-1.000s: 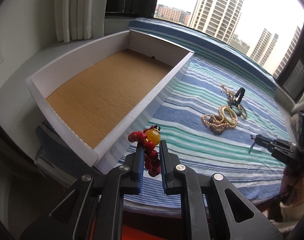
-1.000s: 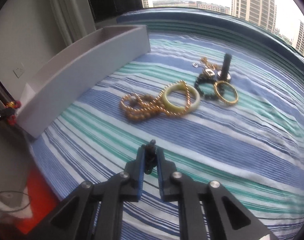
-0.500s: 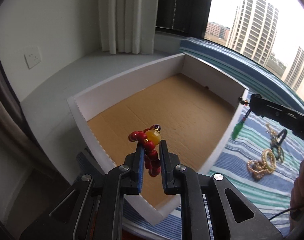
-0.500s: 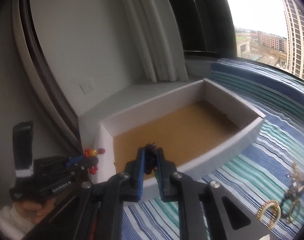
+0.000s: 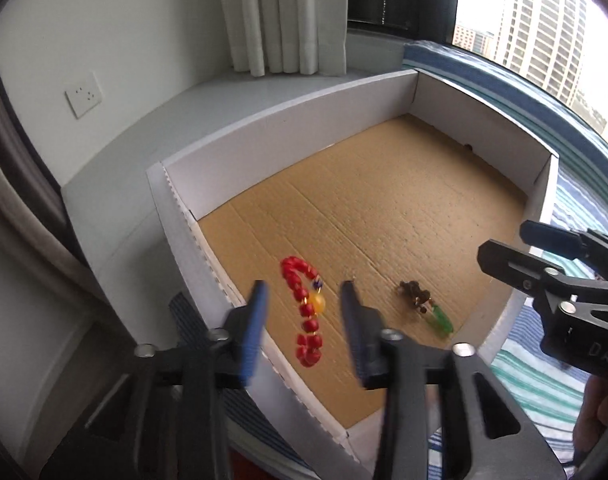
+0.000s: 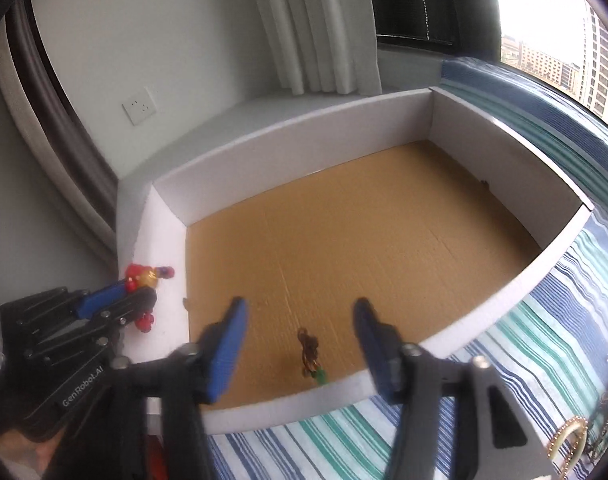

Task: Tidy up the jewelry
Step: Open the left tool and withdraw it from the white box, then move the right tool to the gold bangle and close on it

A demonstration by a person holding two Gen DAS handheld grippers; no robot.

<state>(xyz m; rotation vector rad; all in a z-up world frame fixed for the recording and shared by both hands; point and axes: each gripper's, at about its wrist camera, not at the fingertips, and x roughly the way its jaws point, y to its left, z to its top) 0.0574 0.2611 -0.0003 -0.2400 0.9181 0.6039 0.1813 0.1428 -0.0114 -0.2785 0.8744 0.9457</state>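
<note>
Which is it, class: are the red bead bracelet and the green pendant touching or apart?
Apart. The left wrist view shows bare cardboard floor of the box between the red bead bracelet and the green pendant.

— The box [image 5: 287,116]?
— White matt card walls, brown corrugated cardboard floor.
— And the red bead bracelet [image 5: 304,312]?
— Glossy beads, one amber. The striped cloth [image 6: 544,344] looks woven and matt; the gripper pads [image 6: 227,344] are blue.
</note>
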